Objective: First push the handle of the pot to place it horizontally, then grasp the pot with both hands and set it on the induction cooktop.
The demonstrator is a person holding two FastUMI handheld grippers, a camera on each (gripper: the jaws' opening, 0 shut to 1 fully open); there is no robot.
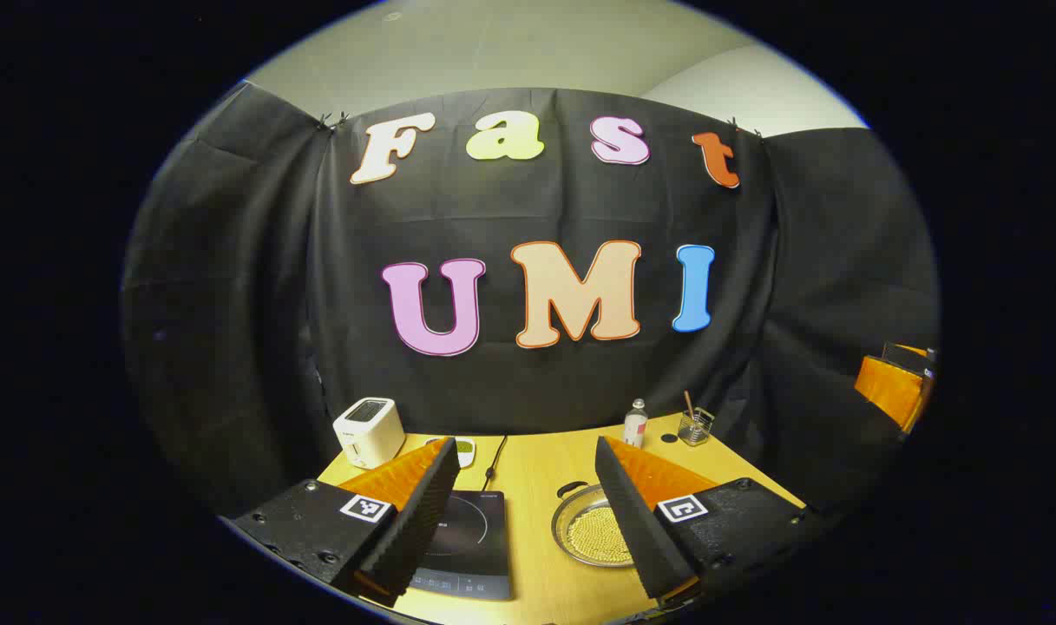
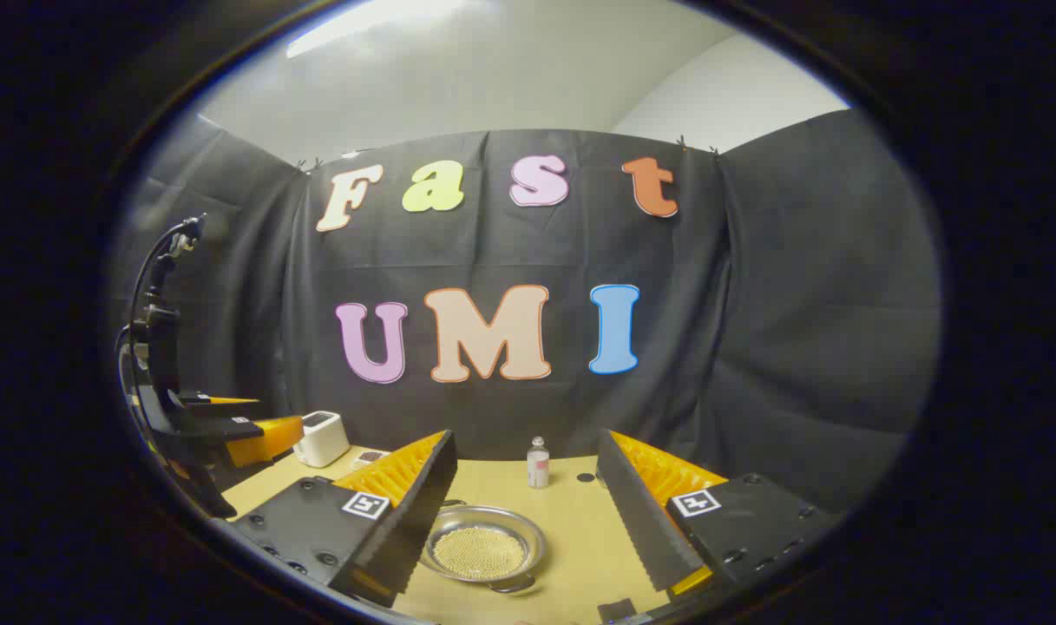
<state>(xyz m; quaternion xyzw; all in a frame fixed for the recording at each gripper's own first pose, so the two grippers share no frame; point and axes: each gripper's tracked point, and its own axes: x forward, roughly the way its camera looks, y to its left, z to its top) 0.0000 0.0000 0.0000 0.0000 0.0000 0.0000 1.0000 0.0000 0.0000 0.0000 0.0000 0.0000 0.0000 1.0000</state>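
A shallow metal pot (image 1: 590, 531) holding small pale beads sits on the wooden table, right of the black induction cooktop (image 1: 468, 542). One pot handle (image 1: 571, 489) points toward the back wall. In the right gripper view the pot (image 2: 484, 547) lies low between the fingers, one handle (image 2: 514, 586) toward me and one at the far left rim. My left gripper (image 1: 525, 444) hovers open above the cooktop and pot, holding nothing. My right gripper (image 2: 525, 436) is open too, above the pot. Each gripper appears at the edge of the other's view, the right gripper (image 1: 892, 382) and the left gripper (image 2: 241, 430).
A white toaster (image 1: 369, 430) stands at the back left, with a small round device (image 1: 464, 450) and a black cable (image 1: 495, 460) beside it. At the back stand a small bottle (image 1: 635, 423) and a glass cup with sticks (image 1: 695, 425). A dark disc (image 2: 586, 477) lies near the bottle (image 2: 538, 462).
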